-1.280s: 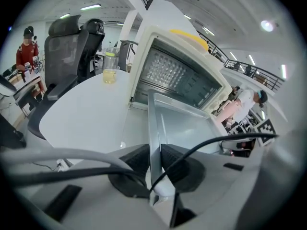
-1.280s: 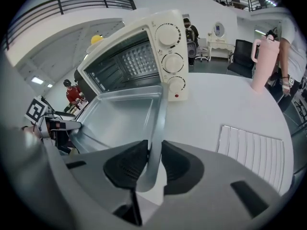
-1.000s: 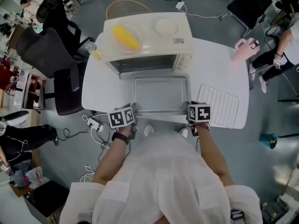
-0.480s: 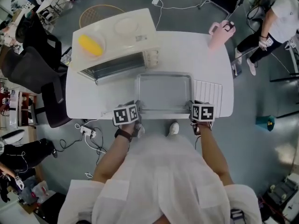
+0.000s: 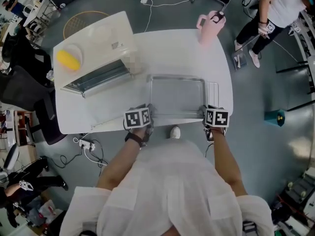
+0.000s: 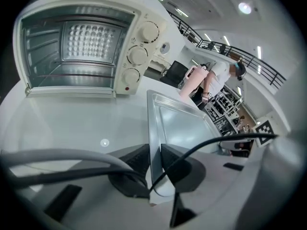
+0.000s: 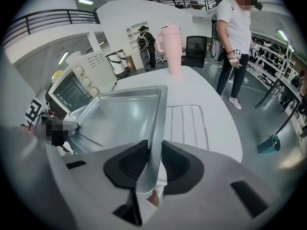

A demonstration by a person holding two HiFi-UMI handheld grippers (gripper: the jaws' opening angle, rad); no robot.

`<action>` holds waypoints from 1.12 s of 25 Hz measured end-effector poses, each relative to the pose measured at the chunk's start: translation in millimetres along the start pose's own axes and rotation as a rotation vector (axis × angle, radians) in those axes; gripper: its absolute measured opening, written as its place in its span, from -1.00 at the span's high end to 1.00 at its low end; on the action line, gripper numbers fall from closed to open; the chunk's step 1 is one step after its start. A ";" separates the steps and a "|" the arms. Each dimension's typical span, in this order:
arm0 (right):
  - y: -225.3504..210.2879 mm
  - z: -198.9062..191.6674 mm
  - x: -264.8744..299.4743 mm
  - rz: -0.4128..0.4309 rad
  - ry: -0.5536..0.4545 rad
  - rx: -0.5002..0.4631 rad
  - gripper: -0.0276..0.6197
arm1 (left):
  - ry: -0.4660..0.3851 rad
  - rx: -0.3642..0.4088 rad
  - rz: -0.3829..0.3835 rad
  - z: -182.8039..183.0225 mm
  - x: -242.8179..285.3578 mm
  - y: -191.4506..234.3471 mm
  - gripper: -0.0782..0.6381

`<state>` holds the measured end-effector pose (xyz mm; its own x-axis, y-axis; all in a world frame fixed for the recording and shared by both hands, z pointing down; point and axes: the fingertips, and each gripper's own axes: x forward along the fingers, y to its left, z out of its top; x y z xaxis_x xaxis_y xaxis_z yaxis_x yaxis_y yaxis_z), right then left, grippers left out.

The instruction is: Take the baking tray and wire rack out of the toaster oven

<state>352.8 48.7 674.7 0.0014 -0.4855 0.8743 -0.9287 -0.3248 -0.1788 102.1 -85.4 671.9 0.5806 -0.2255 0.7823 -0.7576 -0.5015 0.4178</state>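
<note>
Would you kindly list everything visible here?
Cream toaster oven: one, cream, table's left, door open.
Yellow object in pale dish: one, yellow, atop the oven.
Silver metal baking tray: one, silver, table's near side.
Pale wire rack: one, pale, beside tray's right edge.
Pink handled tumbler: one, pink, table's far edge.
White table: one, white, centre.
Bystander: one, white top, beyond table's right.
Left gripper: one, grey, shut on tray's left rim.
Right gripper: one, grey, shut on tray's right rim.
</note>
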 end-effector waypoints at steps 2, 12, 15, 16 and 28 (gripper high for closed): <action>-17.3 -4.2 0.4 -0.012 0.006 0.010 0.64 | 0.015 0.002 -0.005 -4.4 13.0 -12.2 0.61; -65.0 -20.6 17.9 -0.021 0.055 0.011 0.64 | 0.078 -0.020 -0.002 -25.6 59.2 -36.6 0.61; -69.0 -24.3 25.2 -0.016 0.068 0.020 0.63 | 0.088 -0.014 0.009 -27.1 66.0 -35.9 0.61; -70.0 -25.7 27.6 -0.014 0.073 0.024 0.63 | 0.092 -0.013 0.012 -27.9 68.0 -35.3 0.61; -74.8 -33.3 40.6 -0.010 0.089 0.035 0.64 | 0.125 0.002 0.041 -38.1 81.9 -29.6 0.60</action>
<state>409.9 80.3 738.6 -0.0235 -0.4085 0.9125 -0.9154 -0.3580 -0.1839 160.8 -57.2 741.2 0.5077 -0.1403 0.8500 -0.7791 -0.4959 0.3835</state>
